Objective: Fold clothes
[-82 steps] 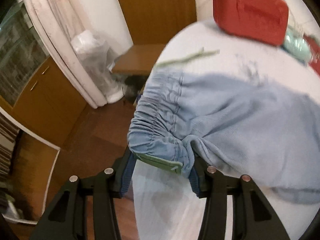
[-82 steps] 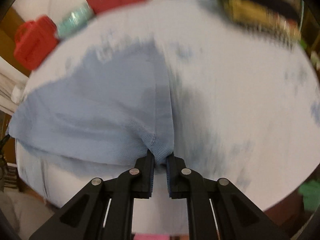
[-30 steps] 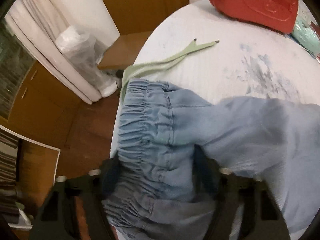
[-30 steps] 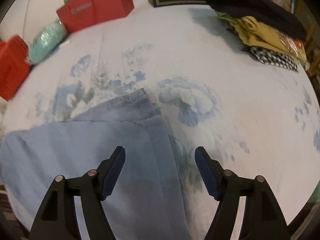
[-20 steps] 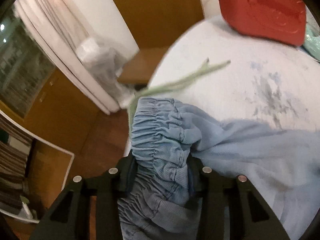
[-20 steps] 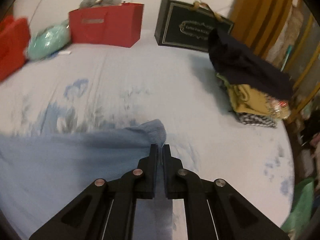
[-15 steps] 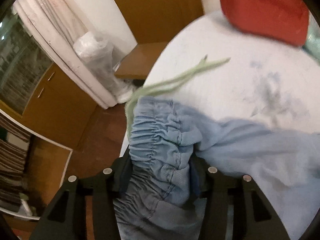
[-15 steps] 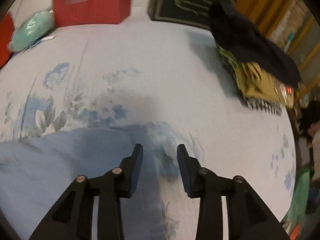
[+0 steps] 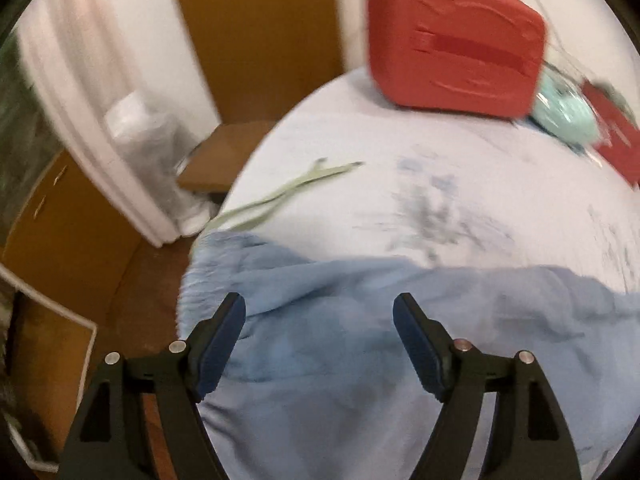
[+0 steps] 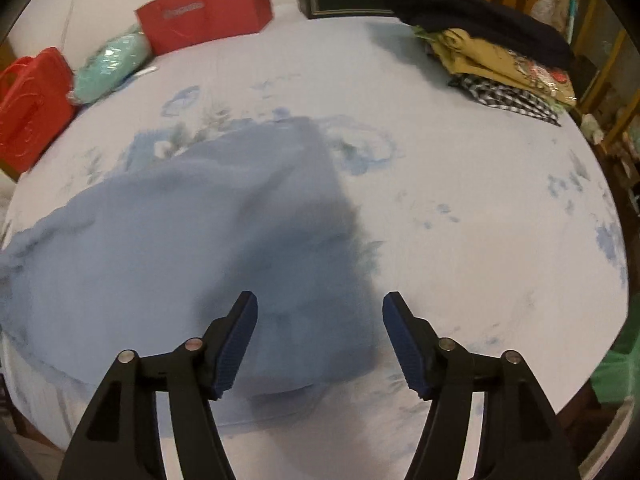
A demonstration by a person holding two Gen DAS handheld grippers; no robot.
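Light blue trousers (image 9: 328, 320) lie folded lengthwise on the floral white bedsheet (image 9: 460, 168). Their gathered waistband (image 9: 208, 256) is at the bed's left edge, with a pale green drawstring (image 9: 288, 192) trailing past it. My left gripper (image 9: 319, 316) is open and empty, above the waist end. In the right wrist view the leg end of the trousers (image 10: 224, 232) lies flat. My right gripper (image 10: 319, 316) is open and empty above the cuff end.
A red case (image 9: 456, 40), a mint bundle (image 9: 564, 112) and a red paper bag (image 10: 204, 12) stand at the bed's far side. A stack of folded clothes (image 10: 500, 60) lies at the far right. Floor and a wooden stool (image 9: 224, 156) are left of the bed.
Both grippers held the trousers, carried them over in a fold, then opened and let go. Both have pulled back above the flat cloth.
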